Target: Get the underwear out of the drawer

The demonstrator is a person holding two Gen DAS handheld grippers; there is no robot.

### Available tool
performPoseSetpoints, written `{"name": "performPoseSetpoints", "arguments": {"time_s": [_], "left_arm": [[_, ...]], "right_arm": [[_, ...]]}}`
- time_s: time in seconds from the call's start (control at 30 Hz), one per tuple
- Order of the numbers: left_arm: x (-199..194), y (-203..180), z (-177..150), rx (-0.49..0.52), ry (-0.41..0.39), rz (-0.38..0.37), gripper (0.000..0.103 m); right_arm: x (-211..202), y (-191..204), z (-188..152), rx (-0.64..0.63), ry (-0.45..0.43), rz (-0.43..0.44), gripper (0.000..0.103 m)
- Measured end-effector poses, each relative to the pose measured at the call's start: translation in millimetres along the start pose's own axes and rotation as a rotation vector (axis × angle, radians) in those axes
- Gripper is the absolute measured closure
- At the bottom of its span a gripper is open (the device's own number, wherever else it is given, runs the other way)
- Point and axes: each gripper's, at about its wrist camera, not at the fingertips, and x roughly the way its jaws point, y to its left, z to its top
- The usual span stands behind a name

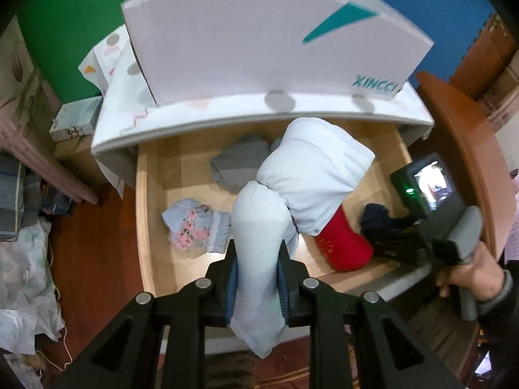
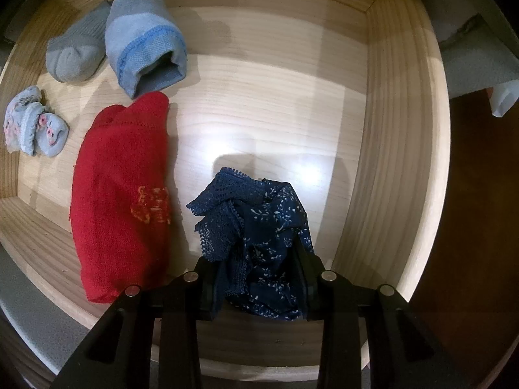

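Observation:
The wooden drawer [image 1: 152,194] is pulled open. My left gripper [image 1: 258,272] is shut on pale blue underwear [image 1: 301,181], which is lifted above the drawer and hangs bunched from the fingers. My right gripper [image 2: 256,278] is shut on navy lace floral underwear [image 2: 259,227] low inside the drawer [image 2: 382,129], near its front right corner. In the left wrist view the right gripper's body [image 1: 428,207] and the navy underwear [image 1: 379,220] show at the drawer's right side.
A red knit item [image 2: 120,201], a blue sock [image 2: 146,48], a grey sock [image 2: 74,55] and floral baby socks [image 2: 32,123] lie in the drawer. A white box [image 1: 269,39] stands on the cabinet top. Clutter lies on the floor at left [image 1: 26,259].

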Motion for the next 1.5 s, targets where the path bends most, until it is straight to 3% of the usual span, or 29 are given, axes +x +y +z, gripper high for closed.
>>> {"name": "performPoseSetpoints", "arguments": {"time_s": [0.27, 0.43, 0.7, 1.03, 1.23, 1.5], "left_arm": [[-69.9, 9.1, 21.4, -0.024, -0.124, -0.038, 0.082], [-119.2, 20.4, 54.0, -0.042, -0.222, -0.027, 0.082], [-160.6, 30.1, 115.8, -0.071, -0.342, 0.021, 0.082], [-114.3, 28.1, 186.8, -0.108, -0.298, 0.083, 0.082], [-60.2, 29.6, 202.7, -0.103, -0.230, 0.143, 0.082], [-25.3, 26.7, 202.6, -0.098, -0.175, 0.181, 0.080]], "right_arm": [[-0.3, -0.4, -0.4, 0.000, -0.003, 0.001, 0.071], [-0.1, -0.5, -1.1, 0.000, -0.006, 0.002, 0.071], [0.5, 1.5, -2.0, -0.008, -0.007, -0.006, 0.071], [-0.7, 0.5, -1.3, 0.004, -0.010, 0.013, 0.071], [-1.9, -0.8, 0.2, 0.014, -0.008, 0.023, 0.071], [-2.3, -1.9, 0.0, 0.012, -0.010, 0.024, 0.071]]}}
